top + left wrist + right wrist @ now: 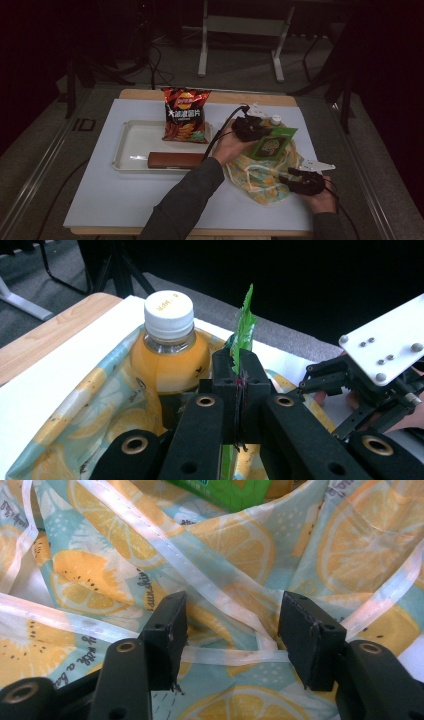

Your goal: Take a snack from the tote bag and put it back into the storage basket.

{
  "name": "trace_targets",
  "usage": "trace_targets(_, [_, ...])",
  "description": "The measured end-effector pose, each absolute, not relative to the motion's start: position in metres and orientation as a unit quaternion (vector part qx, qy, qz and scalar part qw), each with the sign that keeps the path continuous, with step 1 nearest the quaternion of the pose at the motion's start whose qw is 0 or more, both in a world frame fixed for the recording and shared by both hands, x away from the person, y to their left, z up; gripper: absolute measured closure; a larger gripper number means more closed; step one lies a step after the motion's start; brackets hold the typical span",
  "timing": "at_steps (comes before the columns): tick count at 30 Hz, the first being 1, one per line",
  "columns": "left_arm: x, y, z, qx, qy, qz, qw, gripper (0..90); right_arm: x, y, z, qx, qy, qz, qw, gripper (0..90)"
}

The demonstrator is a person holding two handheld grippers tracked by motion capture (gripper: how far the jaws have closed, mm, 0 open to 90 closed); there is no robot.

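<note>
White desk under dim light, where we pack a lemon-print bag.
Our left gripper pinches the green packet above the bag's mouth; our right gripper rests its jaws wide apart on the bag's cloth.

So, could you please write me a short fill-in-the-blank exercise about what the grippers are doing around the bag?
1. The left gripper is shut on the ____ packet.
2. The bottle standing in the lemon-print bag has a ____ cap.
3. The right gripper has its jaws ____ over the bag's white strap.
4. The chips bag stands in the white ____.

Missing words: green; white; open; tray
</note>
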State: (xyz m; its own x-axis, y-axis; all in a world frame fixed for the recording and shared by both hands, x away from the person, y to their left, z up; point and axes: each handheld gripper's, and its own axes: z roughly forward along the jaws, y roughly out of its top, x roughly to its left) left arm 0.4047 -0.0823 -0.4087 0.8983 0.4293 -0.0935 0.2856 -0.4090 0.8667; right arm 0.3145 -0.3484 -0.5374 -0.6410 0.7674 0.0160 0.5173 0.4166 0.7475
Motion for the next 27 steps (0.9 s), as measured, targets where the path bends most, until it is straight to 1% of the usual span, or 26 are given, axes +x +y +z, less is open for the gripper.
trace_targets(27, [0.398, -0.072, -0.385, 0.825, 0.213, 0.08, 0.517, 88.4, 0.314, -0.348, -0.537, 0.39, 0.825, 0.374, 0.167, 45.0])
